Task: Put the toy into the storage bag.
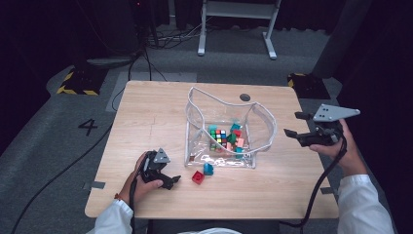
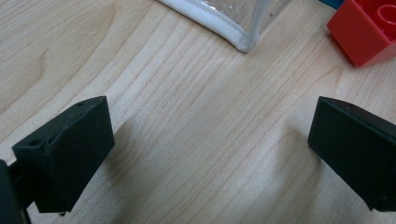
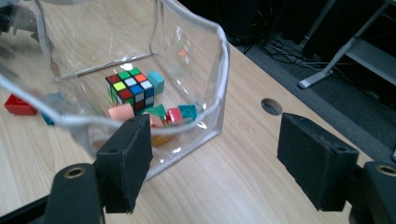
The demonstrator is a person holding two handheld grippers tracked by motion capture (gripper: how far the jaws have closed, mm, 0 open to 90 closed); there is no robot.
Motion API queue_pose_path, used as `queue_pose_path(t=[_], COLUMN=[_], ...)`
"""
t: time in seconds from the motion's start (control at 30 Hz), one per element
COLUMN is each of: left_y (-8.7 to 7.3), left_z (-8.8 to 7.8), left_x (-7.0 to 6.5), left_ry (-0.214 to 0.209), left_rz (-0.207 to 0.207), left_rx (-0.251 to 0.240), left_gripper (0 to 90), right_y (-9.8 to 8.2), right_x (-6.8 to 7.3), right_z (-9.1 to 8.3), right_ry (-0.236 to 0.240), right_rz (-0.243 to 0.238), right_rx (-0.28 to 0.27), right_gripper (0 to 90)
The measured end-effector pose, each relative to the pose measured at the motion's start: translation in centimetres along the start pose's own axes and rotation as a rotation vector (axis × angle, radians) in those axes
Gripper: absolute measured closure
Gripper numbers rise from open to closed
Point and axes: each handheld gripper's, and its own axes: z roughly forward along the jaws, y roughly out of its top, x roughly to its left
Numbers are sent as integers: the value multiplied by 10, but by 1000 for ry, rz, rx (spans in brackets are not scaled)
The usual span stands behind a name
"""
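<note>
A: High view: the clear bag [image 1: 229, 131] sits mid-frame, and the red block [image 1: 197, 177] lies below it by the left gripper [image 1: 168, 181]. How should I grab?

B: Left gripper view: jaws spread, block [image 2: 366, 29] upper right; swing over it, then squeeze. Right gripper view: the right gripper [image 3: 215, 163] is spread, empty; keep it off the bag [image 3: 205, 112]

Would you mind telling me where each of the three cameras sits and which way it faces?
High view: above the person's side, looking forward and down on the table; both forearms, left gripper and right gripper show.
Left gripper view: rides the left gripper, looking down at the wood between its open jaws, the red brick ahead.
Right gripper view: rides the right gripper, looking across the table into the clear bag holding the puzzle cube.
Shared: all three show the red brick and the bag.
</note>
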Motion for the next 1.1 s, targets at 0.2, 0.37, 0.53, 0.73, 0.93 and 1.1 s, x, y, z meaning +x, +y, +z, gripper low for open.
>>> queue_pose_path(t=[0.2,0.37,0.53,0.73,0.93,1.1], left_y=[0,0,0,0,0,0], left_z=[0,0,0,0,0,0], left_x=[0,0,0,0,0,0], left_ry=[-1,-1,3,3,4,1], left_rz=[-2,-2,3,0,4,1], left_rx=[0,0,-2,1,0,1], left_gripper=[4,4,4,4,4,4], right_y=[-34,-61,-91,-111,-114,-108], right_x=[8,20,41,61,85,106], right_z=[-6,6,25,48,79,102], right_ry=[-26,-1,44,124,210,275], right_rz=[37,63,106,127,120,117], right_rx=[5,39,46,66,128,92], right_gripper=[257,259,270,341,384,412])
